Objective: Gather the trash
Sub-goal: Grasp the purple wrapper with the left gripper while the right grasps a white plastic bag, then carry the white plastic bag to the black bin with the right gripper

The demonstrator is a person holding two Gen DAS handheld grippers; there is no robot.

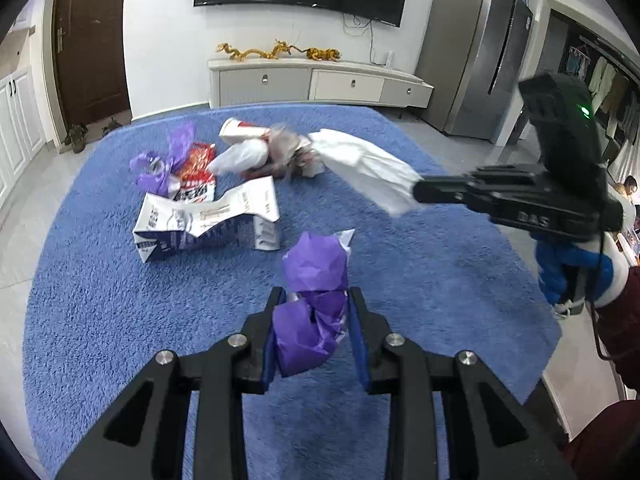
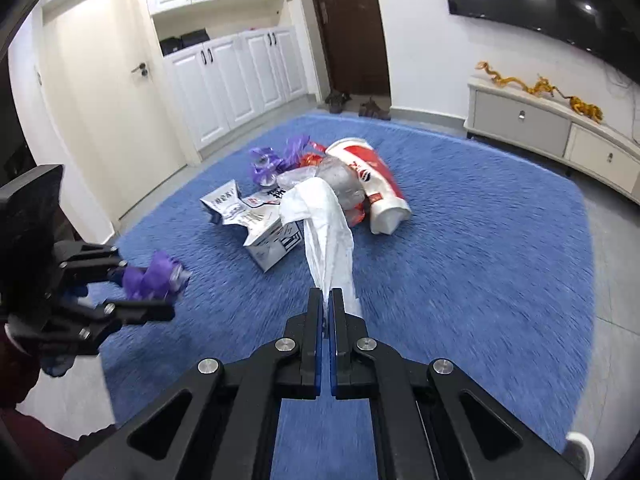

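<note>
Above the blue rug (image 1: 100,320), the left gripper (image 1: 316,300) was clenched on a crumpled purple wrapper (image 1: 312,312) while the right gripper (image 2: 327,300) pinched a white tissue (image 2: 324,220) trailing toward the trash pile (image 2: 320,184) near the rug's middle.

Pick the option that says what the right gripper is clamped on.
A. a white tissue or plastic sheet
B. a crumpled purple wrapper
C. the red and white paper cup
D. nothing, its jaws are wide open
A: the right gripper has its jaws pinched shut on the white sheet, which trails out over the blue rug; the purple wrapper sits in the left gripper.
</note>
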